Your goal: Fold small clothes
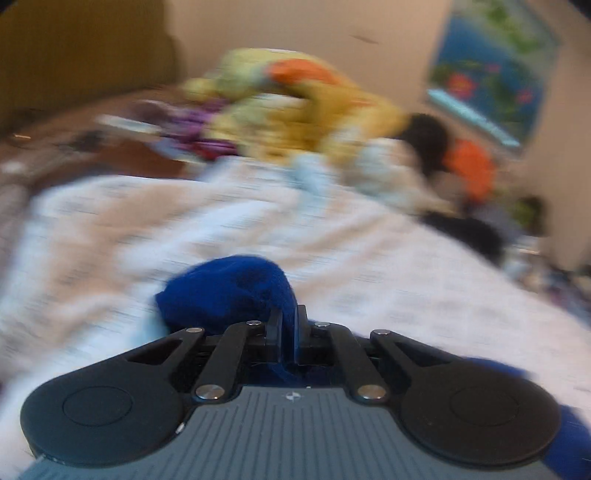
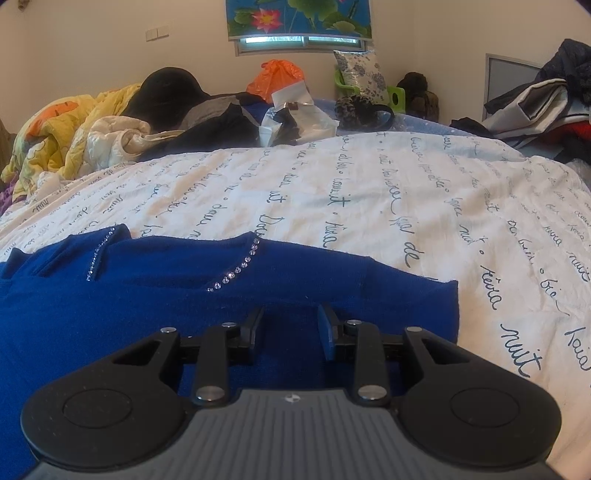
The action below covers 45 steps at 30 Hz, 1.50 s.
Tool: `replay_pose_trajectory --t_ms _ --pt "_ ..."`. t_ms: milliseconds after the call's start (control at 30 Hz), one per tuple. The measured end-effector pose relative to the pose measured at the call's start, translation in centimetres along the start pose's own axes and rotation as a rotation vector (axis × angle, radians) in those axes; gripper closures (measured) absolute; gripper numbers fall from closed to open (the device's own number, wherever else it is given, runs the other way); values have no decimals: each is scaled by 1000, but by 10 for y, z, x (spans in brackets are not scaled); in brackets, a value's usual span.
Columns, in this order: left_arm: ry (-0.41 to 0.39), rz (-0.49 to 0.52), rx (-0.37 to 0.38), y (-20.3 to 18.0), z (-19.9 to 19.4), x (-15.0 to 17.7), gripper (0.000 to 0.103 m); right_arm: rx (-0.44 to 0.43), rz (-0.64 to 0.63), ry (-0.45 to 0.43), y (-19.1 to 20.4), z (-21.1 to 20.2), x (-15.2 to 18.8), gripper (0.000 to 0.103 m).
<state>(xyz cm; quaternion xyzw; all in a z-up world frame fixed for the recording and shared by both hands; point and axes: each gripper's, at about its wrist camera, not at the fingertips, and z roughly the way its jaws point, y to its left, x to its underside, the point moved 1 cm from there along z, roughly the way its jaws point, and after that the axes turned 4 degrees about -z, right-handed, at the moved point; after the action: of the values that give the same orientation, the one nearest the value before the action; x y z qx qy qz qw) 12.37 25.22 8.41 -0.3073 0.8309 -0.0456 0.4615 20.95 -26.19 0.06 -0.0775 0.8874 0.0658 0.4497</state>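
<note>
A royal-blue knit top [image 2: 155,295] with rhinestone trim at the neckline lies spread on a white bedsheet [image 2: 369,192] printed with dark handwriting. My right gripper [image 2: 290,325] is open, its jaws apart just above the top's cloth near its right edge, holding nothing. In the blurred left wrist view, my left gripper [image 1: 289,325] is shut on a bunched fold of the blue top [image 1: 229,288], which rises between the jaws above the sheet [image 1: 147,221].
A yellow and orange quilt [image 2: 55,125], a black garment [image 2: 170,92], an orange bag [image 2: 277,74] and clear plastic packaging [image 2: 295,122] lie along the bed's far side. Piled clothes [image 2: 535,99] sit at the right. A lotus picture [image 2: 295,14] hangs on the wall.
</note>
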Motion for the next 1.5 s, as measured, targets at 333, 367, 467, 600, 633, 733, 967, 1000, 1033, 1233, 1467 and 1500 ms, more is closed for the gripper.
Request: replay_pose_trajectory --t_ms 333,367,467,600,633,733,967,1000,1033,1233,1467,1500 --pt "322 189 570 -206 -12 163 0 -45 71 -9 -11 -2 1 73" --pt "279 189 566 -200 -20 173 1 -52 82 -11 -12 -2 2 73" --pt "249 242 538 -180 -28 186 2 -67 109 -14 -15 -2 2 73" --pt "206 251 436 -138 -28 186 2 -119 299 82 -17 -13 -11 68" --pt "215 231 425 -127 -25 184 2 -237 397 97 -17 -18 -12 68" --pt "181 200 427 -108 -23 182 0 -521 479 266 10 -10 -11 65" --pt "180 150 461 -102 -25 178 0 -481 352 352 65 11 -15 73" --pt "176 139 461 -100 -27 176 0 -455 313 359 72 14 -15 94" --pt "164 128 464 -97 -30 172 0 -447 284 343 75 15 -15 96" --pt "49 -3 511 -57 -46 106 0 -484 334 191 32 -27 -45 99" --pt "329 -151 413 -34 55 46 0 -324 409 209 -56 -28 -24 99" --pt "389 -176 402 -38 72 48 0 -320 409 215 -56 -25 -22 99"
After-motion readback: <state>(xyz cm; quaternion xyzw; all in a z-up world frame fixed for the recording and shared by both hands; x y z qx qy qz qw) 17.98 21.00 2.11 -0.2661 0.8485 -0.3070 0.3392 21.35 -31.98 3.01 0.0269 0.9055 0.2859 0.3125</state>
